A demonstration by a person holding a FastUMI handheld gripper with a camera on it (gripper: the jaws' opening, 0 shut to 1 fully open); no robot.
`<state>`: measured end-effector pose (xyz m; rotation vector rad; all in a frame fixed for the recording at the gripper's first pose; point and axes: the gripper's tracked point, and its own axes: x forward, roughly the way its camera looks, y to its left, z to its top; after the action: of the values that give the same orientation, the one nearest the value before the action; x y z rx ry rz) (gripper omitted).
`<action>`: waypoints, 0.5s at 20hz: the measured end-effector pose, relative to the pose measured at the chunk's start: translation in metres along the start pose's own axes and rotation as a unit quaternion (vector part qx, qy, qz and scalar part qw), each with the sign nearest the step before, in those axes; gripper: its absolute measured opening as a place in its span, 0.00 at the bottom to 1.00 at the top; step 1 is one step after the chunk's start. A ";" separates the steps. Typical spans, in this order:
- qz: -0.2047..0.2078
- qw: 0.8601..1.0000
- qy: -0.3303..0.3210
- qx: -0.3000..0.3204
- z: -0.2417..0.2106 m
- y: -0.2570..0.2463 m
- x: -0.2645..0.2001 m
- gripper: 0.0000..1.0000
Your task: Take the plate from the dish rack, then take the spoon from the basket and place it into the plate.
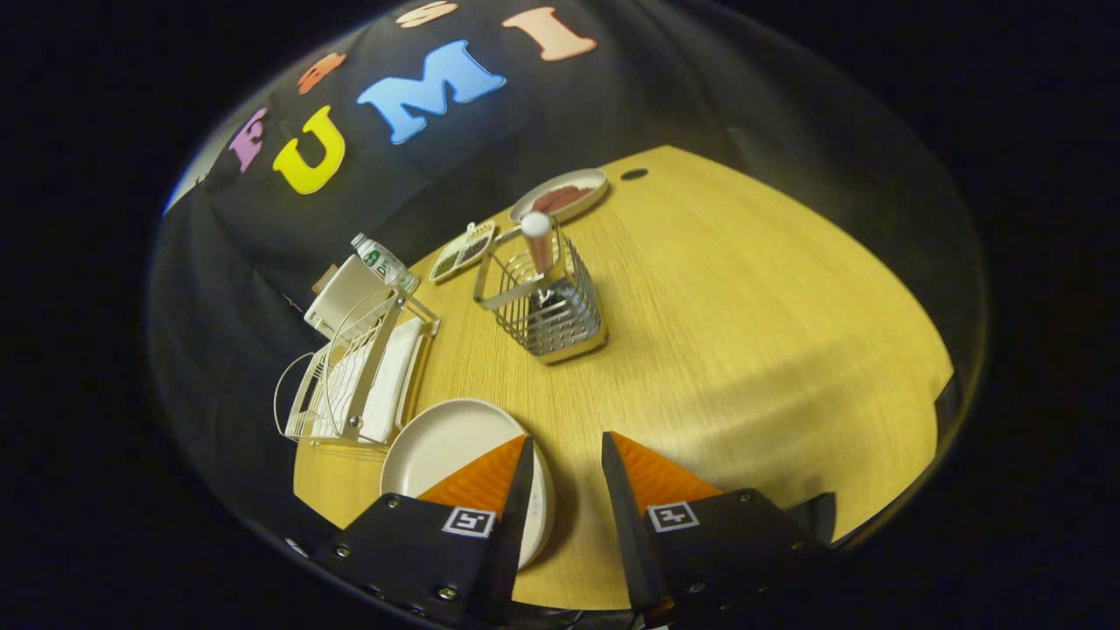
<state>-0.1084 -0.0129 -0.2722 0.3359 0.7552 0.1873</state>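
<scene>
Hovering tool [566, 446] seemingly agape above plate [446, 446]

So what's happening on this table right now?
A person is working a hand-held gripper through a tidy-up task. Its fingers are open and hold nothing. The white plate is already out of the dish rack and lies flat on the wooden table, partly under one of the fingers. The spoon stands upright in the wire basket, beyond the fingers, so fetching it probably comes next.
</scene>
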 end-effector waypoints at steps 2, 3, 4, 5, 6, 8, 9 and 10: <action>-0.011 0.997 -0.057 -0.046 0.029 -0.001 -0.015 0.49; -0.015 0.994 -0.084 -0.065 0.043 0.000 -0.022 0.49; -0.018 0.990 -0.111 -0.081 0.056 0.003 -0.029 0.49; -0.022 0.985 -0.138 -0.097 0.071 0.006 -0.036 0.49; -0.023 0.980 -0.165 -0.111 0.082 0.009 -0.041 0.49; -0.025 0.968 -0.211 -0.136 0.104 0.018 -0.049 0.49; -0.027 0.961 -0.230 -0.149 0.114 0.022 -0.050 0.49; -0.028 0.956 -0.245 -0.162 0.122 0.025 -0.046 0.49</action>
<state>-0.0578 -0.0313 -0.1510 0.0415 0.2335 0.1624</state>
